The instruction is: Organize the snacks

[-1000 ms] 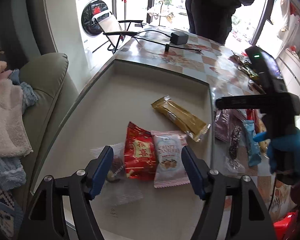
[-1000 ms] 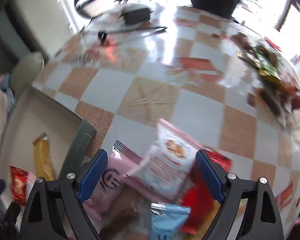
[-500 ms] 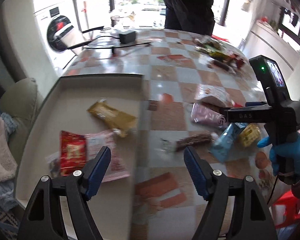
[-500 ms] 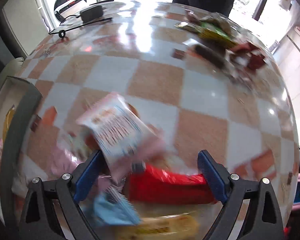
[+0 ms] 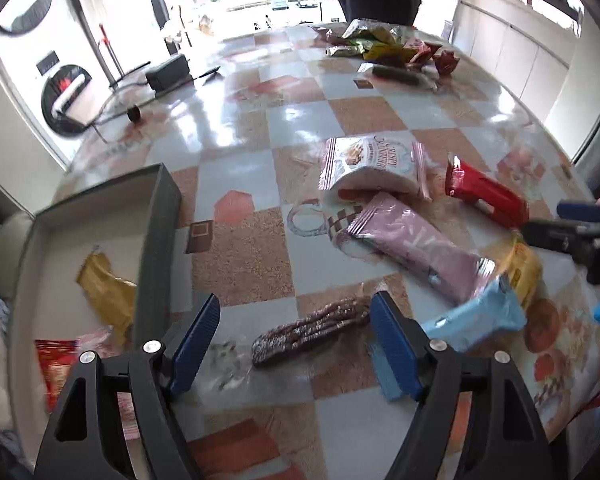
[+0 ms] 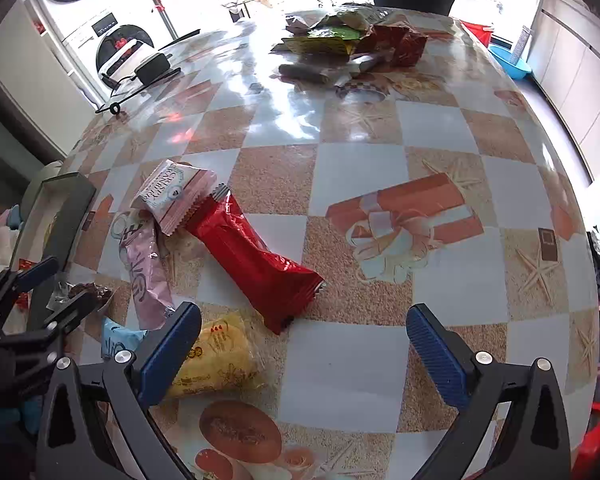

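Observation:
My left gripper [image 5: 296, 340] is open and empty, low over a dark brown snack in clear wrap [image 5: 310, 330] that lies between its fingers. Beyond lie a pink bar [image 5: 412, 250], a white-pink cracker pack [image 5: 374, 164], a red pack [image 5: 486, 196], a light blue pack [image 5: 476, 322] and a yellow pack [image 5: 524, 268]. The grey box [image 5: 158, 240] at left holds a gold bar [image 5: 108, 296] and a red pack [image 5: 58, 368]. My right gripper [image 6: 302, 350] is open and empty, above the red pack [image 6: 256, 258] and the yellow pack [image 6: 216, 354].
A second pile of snacks [image 6: 348, 40] lies at the table's far side. A black power adapter with cable [image 5: 168, 72] sits at the far left. A person stands behind the table. A washing machine [image 6: 118, 46] is beyond the left edge.
My left gripper has swung right from over the box to the loose snacks on the table. My right gripper has pulled back and right; the cracker pack now lies on the table.

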